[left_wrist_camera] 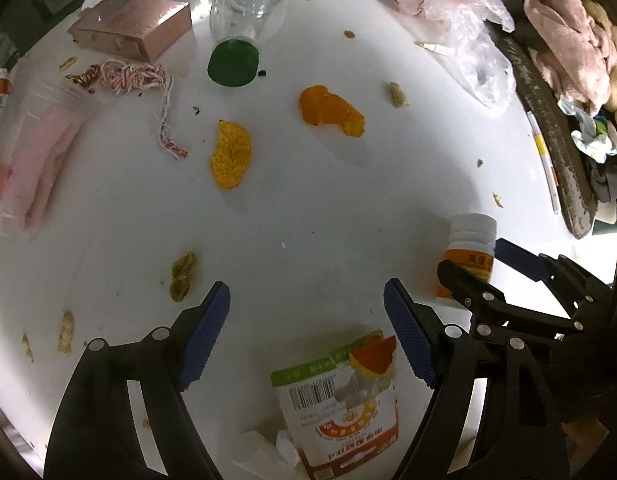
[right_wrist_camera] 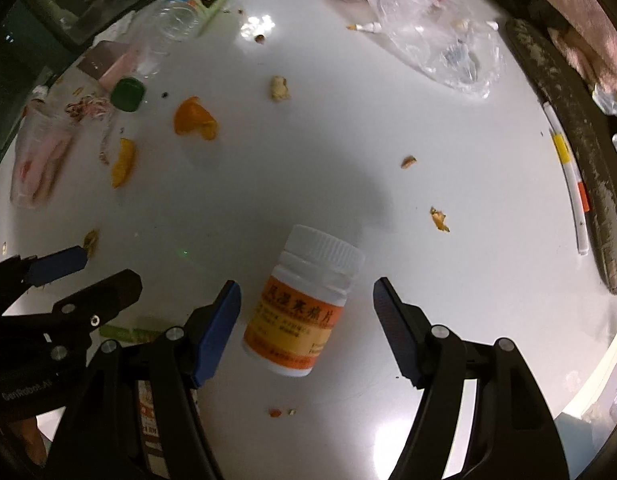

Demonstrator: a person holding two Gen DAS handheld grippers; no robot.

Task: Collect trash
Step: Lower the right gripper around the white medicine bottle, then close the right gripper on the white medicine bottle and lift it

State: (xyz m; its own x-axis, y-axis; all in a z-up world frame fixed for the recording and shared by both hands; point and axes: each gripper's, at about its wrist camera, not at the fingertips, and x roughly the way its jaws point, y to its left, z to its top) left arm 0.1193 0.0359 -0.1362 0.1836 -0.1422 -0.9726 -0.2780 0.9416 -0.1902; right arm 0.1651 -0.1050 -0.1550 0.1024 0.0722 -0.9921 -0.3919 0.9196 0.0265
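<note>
Right hand-held gripper (right_wrist_camera: 306,308): jaws spread, empty | pill bottle (right_wrist_camera: 302,306): lying on white tabletop (right_wrist_camera: 448,300) between its pads, untouched; long axis along the fingers, cap away | left hand-held gripper (left_wrist_camera: 306,316): spread over snack pouch (left_wrist_camera: 340,404), farther off

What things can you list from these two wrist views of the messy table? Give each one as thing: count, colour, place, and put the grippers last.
pill bottle: one, white with orange label, lying between the right gripper's fingers
snack pouch: one, white, green and orange, under the left gripper
orange peels: two, orange, mid-table
plastic bottle: one, clear with green cap, far side, lying down
box: one, pink, far left
string: one bundle, red and white, beside the box
plastic bags: clear, crumpled, far right
table: one, white
left gripper: open
right gripper: open
</note>
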